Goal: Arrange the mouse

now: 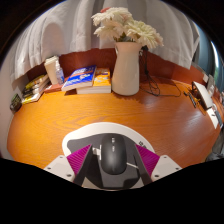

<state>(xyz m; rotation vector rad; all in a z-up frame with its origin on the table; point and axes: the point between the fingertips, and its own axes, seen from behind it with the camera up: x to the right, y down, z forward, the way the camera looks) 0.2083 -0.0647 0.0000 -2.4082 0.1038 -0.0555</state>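
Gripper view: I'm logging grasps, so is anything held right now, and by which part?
The hand-held gripper holds the black mouse, its pink pads pressed against the mouse's left and right sides, above the wooden table.

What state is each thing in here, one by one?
Mouse: upright, between the fingers, seemingly gripped.
Gripper: shut on the mouse.
Vase: upright on the table, holding flowers.
Books: stacked flat, closed.
Cup: upright.

mouse (113,155) between tool (113,166) fingers, vase (126,68) beyond, books (87,79) left
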